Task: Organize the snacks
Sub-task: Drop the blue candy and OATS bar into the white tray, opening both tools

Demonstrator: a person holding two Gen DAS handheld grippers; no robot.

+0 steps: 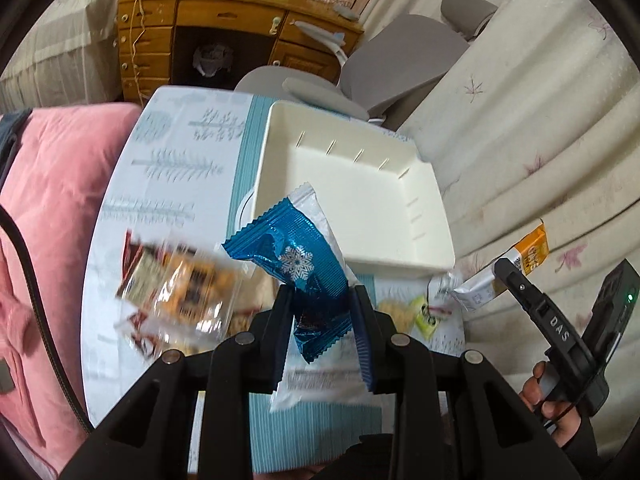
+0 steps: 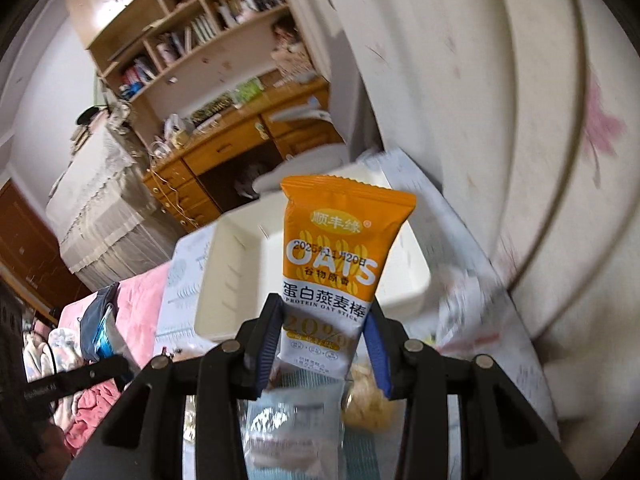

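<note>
Left tongs (image 1: pixel 322 300): I've clamped blue snowflake packet (image 1: pixel 298 248) mid-body; light, crinkly, slippery foil.
Right tongs (image 2: pixel 320 320): gripping oat bar (image 2: pixel 340 256) low; stiffer, light.
White tray (image 1: pixel 420 258): far, empty.

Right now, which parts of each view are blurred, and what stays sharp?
Left wrist view: the blue packet in the left gripper is sharp; the clear-wrapped snacks smear. Right wrist view: the orange oat bar in the right gripper is crisp; the bedding streaks.
</note>
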